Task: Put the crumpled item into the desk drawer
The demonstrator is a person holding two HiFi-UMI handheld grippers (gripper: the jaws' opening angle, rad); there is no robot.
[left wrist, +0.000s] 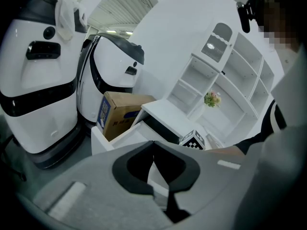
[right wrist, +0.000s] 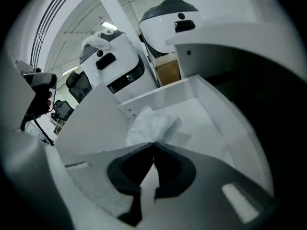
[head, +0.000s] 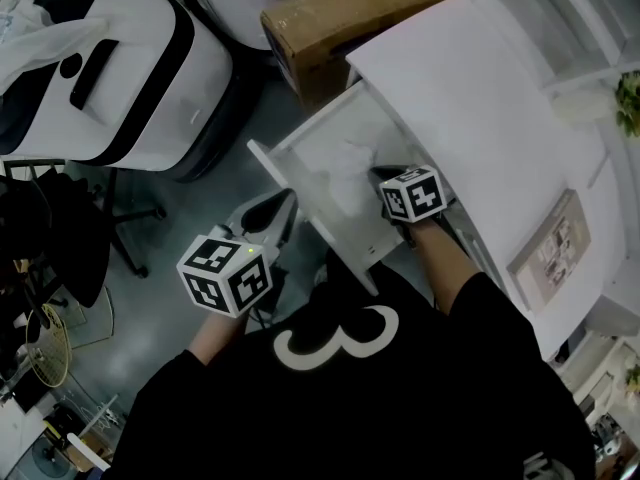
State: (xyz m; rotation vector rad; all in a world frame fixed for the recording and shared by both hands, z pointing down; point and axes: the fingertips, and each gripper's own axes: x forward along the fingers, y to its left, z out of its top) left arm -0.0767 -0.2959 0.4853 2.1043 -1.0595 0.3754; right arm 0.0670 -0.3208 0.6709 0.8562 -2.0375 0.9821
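Note:
The white desk drawer (head: 310, 218) stands pulled out under the desk top (head: 470, 98). The crumpled white item (head: 350, 173) is inside the drawer. My right gripper (head: 374, 176) reaches down into the drawer. In the right gripper view its jaws (right wrist: 153, 143) are shut, pinching the edge of the crumpled item (right wrist: 152, 124) just above the drawer floor (right wrist: 201, 119). My left gripper (head: 283, 206) hovers outside the drawer's front panel. Its jaws (left wrist: 153, 143) are shut with nothing between them. The left gripper view looks over the drawer (left wrist: 103, 139) toward the right gripper's marker cube (left wrist: 193, 140).
A cardboard box (head: 350, 18) sits on the floor behind the drawer. Large white and black machines (head: 110, 68) stand to the left. A black chair (head: 60, 238) is at the far left. White shelves (left wrist: 225, 80) with a small plant (left wrist: 212, 98) rise above the desk.

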